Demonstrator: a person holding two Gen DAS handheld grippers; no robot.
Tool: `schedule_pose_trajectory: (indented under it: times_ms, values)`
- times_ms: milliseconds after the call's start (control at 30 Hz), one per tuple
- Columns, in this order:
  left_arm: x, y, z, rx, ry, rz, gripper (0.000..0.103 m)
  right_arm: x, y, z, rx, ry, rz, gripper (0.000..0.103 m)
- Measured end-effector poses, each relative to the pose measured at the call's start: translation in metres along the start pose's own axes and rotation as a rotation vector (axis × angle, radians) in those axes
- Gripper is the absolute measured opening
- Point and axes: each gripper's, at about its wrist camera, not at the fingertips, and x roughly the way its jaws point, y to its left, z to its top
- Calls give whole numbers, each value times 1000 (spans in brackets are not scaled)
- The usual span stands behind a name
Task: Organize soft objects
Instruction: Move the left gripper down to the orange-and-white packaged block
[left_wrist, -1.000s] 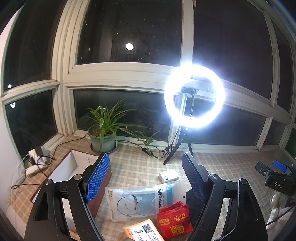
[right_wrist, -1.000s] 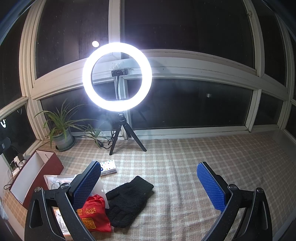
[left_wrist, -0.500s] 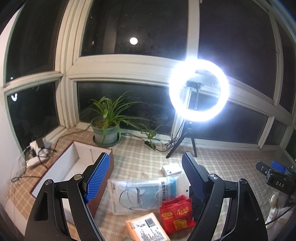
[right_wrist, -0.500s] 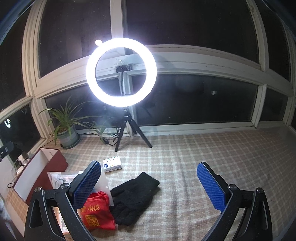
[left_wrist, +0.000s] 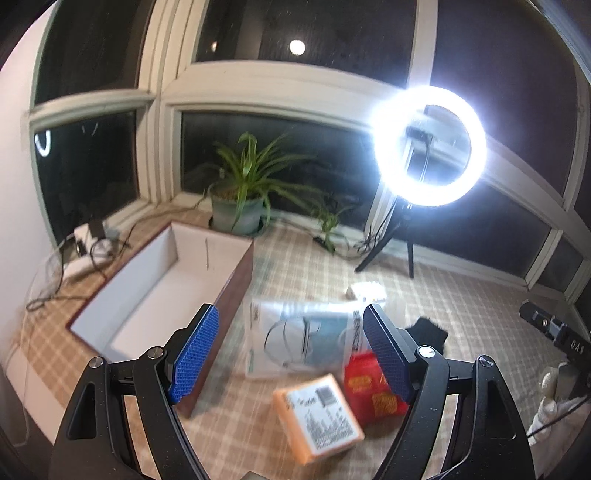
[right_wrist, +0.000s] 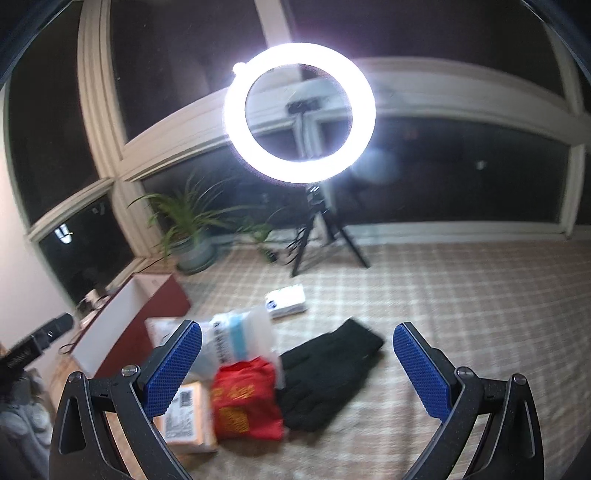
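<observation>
On the checked cloth lie a clear bag of face masks (left_wrist: 303, 339) (right_wrist: 236, 339), a red pouch (left_wrist: 369, 387) (right_wrist: 245, 398), a black glove (right_wrist: 325, 365) (left_wrist: 426, 330), an orange packet (left_wrist: 317, 417) (right_wrist: 188, 417) and a small white box (left_wrist: 365, 291) (right_wrist: 288, 301). An open box with brown sides and a white inside (left_wrist: 159, 291) (right_wrist: 125, 317) stands left of them. My left gripper (left_wrist: 291, 354) hangs open above the mask bag. My right gripper (right_wrist: 297, 365) is open above the glove and pouch. Neither holds anything.
A potted plant (left_wrist: 240, 206) (right_wrist: 192, 243) and a lit ring light on a tripod (left_wrist: 428, 147) (right_wrist: 299, 114) stand by the windows. A power strip with cables (left_wrist: 88, 240) lies at the far left. Bare checked cloth stretches to the right (right_wrist: 461, 295).
Both grippers have tilted down and moved closer to the items; the open box and the pile now sit larger and higher in both views. Both stay open.
</observation>
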Motion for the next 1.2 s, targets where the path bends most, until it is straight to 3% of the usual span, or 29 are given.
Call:
schedule_pose_trajectory:
  times_ms: [333, 567, 900, 1200]
  values:
    - [14, 26, -43, -64, 129, 5, 81, 48, 33, -27, -87, 167, 215, 103]
    - [27, 32, -68, -107, 197, -21, 80, 87, 68, -40, -193, 312, 281, 102]
    - [54, 33, -98, -180, 318, -102, 78, 156, 97, -76, -199, 601, 398, 66]
    - [77, 29, -122, -214, 399, -152, 68, 187, 109, -97, -161, 748, 460, 51]
